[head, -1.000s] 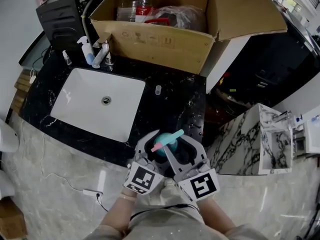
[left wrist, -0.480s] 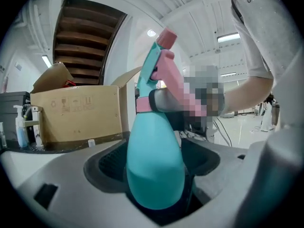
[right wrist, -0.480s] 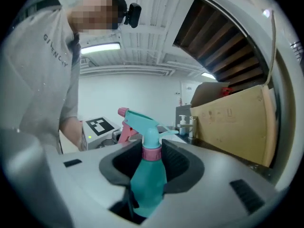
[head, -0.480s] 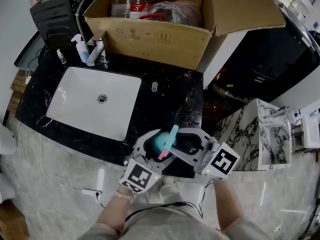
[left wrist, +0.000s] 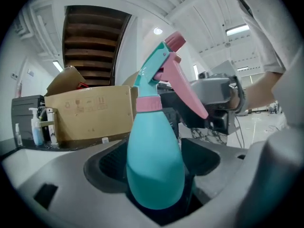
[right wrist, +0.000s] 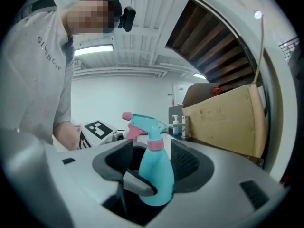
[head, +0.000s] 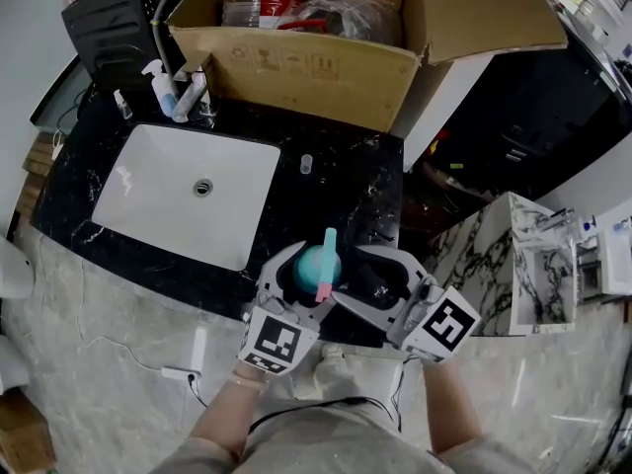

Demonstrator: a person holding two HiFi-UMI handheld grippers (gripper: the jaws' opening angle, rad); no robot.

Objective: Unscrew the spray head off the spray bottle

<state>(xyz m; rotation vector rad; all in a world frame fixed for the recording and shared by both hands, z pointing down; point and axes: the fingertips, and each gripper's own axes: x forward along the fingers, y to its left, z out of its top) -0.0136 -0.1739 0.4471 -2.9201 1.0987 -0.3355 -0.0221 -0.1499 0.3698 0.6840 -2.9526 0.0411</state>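
**Spray bottle** (left wrist: 154, 175): teal body, pink collar (left wrist: 148, 103), teal spray head (left wrist: 159, 68) with a pink trigger (left wrist: 187, 91). It is upright, the head on the neck, and is held over the front edge of the black counter (head: 341, 200), to the right of the sink (head: 148, 200).

**Left gripper** (head: 306, 276): its jaws are closed against the lower body of the bottle, which fills the gap between them.

**Right gripper** (head: 375, 282): it comes in from the right at the same height. Its jaws are spread wide and stand either side of the bottle, with space showing on at least one side. In the right gripper view a grey finger of the left gripper crosses in front of the bottle's base.

**Around, nearest first:**
- Small clear cup (head: 306, 164), alone on the counter, between the bottle and the box.
- Cardboard box (head: 306, 62), flaps open, at the back of the counter. Inside are a clear plastic bottle (head: 252, 3) and a crumpled plastic bag (head: 346, 13).
- Faucet (head: 193, 92) behind the sink, with a blue-and-white pump bottle (head: 161, 85) just beside it.
- Black appliance (head: 114, 23) at the back left corner.
- Marble-patterned ledge (head: 513, 265), to the right and apart from the counter.
- White cable (head: 183, 375) on the pale floor, below the counter's front edge.
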